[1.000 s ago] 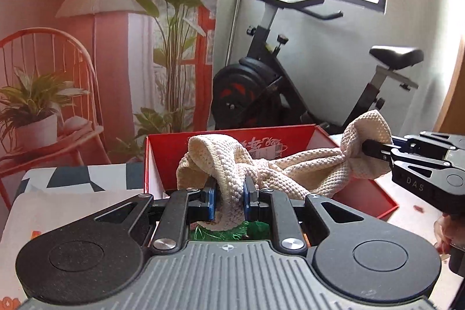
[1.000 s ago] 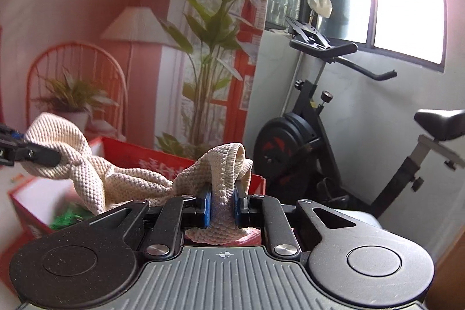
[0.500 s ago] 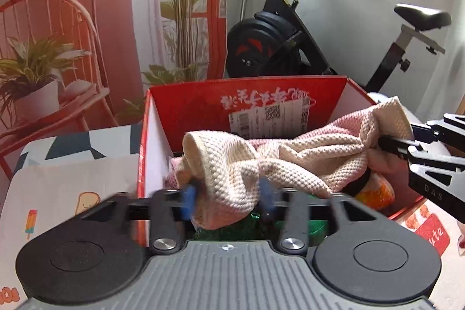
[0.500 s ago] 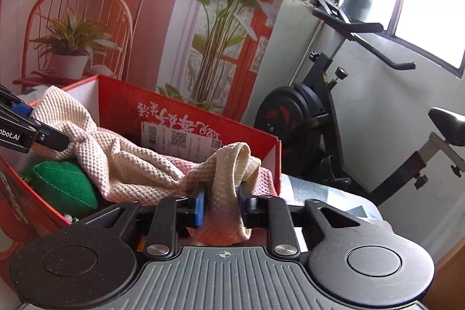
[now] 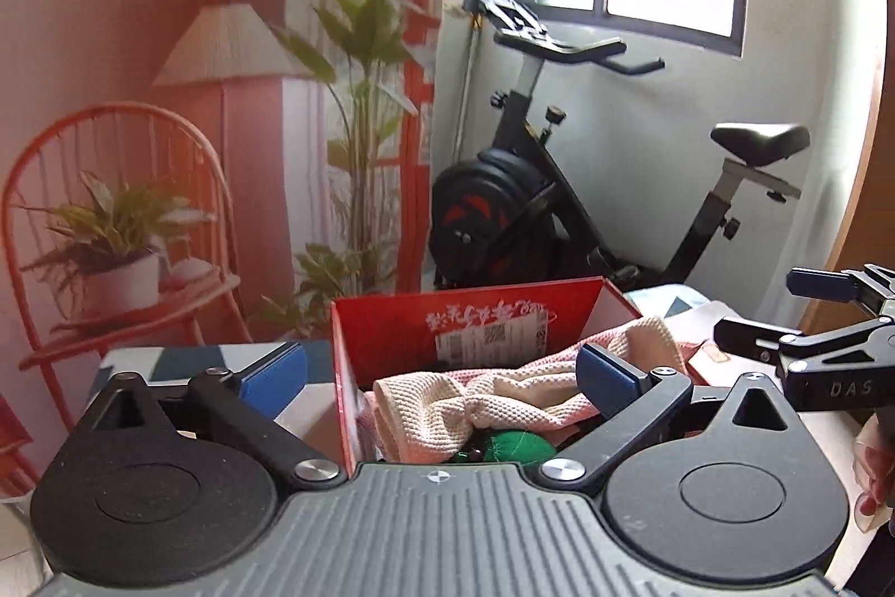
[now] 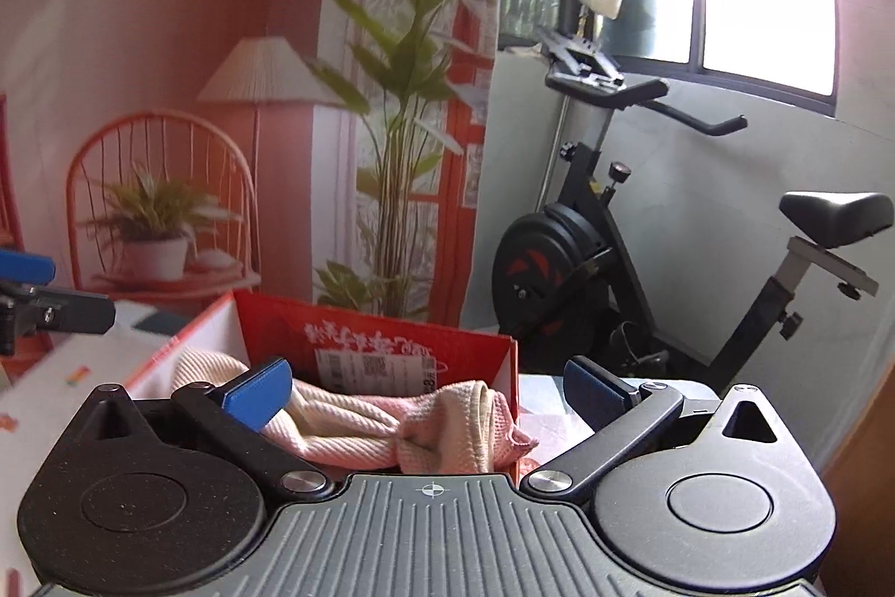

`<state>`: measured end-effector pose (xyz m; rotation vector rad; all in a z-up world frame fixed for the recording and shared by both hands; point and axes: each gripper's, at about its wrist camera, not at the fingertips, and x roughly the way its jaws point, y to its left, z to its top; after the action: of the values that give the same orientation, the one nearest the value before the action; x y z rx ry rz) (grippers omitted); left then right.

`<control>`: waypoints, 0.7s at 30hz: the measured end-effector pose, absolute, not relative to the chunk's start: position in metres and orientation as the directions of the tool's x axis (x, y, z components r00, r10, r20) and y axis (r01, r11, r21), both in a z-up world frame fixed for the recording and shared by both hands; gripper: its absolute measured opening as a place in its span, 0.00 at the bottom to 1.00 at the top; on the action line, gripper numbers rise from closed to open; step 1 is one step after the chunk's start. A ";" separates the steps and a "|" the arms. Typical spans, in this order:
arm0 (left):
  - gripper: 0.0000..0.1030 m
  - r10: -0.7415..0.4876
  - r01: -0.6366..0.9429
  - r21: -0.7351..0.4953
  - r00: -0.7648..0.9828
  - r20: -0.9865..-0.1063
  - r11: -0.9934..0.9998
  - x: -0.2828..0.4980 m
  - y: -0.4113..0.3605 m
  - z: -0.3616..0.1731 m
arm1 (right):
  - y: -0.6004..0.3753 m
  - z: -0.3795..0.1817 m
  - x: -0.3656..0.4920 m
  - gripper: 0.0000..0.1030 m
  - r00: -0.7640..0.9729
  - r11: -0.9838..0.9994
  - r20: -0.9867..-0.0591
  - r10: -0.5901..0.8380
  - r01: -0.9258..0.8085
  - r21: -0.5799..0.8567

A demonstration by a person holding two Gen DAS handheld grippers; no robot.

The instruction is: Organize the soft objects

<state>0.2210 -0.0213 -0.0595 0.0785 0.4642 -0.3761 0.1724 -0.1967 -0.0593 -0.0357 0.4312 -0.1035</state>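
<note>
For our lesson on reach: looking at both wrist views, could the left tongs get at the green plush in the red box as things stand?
Probably not directly. The left tongs stand open with nothing between them, but the cream knitted cloth lies over most of the green plush inside the red box; only a patch shows beneath it.

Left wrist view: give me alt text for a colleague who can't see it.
The left gripper stands wide open above an open red cardboard box, where a cream waffle-knit towel lies crumpled over a green plush toy. The right gripper, also open, hovers at the right edge.
</note>
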 end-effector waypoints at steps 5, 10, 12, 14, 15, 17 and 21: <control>1.00 -0.255 0.298 0.044 0.877 -0.408 0.954 0.178 -0.015 -0.030 | -0.190 -0.026 0.133 1.00 0.912 0.989 -0.386 -0.141 0.144 -0.022; 1.00 -0.238 0.278 0.065 0.902 -0.360 0.958 0.136 -0.008 -0.001 | -0.177 0.003 0.094 1.00 0.929 0.990 -0.352 -0.118 0.137 0.029; 1.00 -0.249 0.283 0.051 0.903 -0.350 0.958 0.121 -0.004 0.008 | -0.174 0.014 0.078 1.00 0.932 0.989 -0.343 -0.117 0.141 0.044; 1.00 -0.248 0.279 0.045 0.908 -0.338 0.959 0.106 -0.002 0.016 | -0.170 0.024 0.062 1.00 0.934 0.988 -0.336 -0.125 0.149 0.046; 1.00 -0.239 0.269 0.044 0.912 -0.334 0.962 0.098 0.000 0.019 | -0.168 0.028 0.053 1.00 0.936 0.987 -0.328 -0.131 0.153 0.044; 1.00 -0.218 0.245 0.043 0.918 -0.332 0.969 0.085 0.003 0.024 | -0.166 0.038 0.036 1.00 0.940 0.985 -0.311 -0.139 0.162 0.051; 1.00 -0.210 0.232 0.033 0.925 -0.316 0.972 0.060 0.009 0.034 | -0.161 0.055 0.005 1.00 0.946 0.983 -0.288 -0.150 0.174 0.059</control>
<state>0.0604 0.0090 0.0336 0.0705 0.3163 -0.2273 0.0049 -0.1613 0.0553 0.0842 0.2871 -0.1650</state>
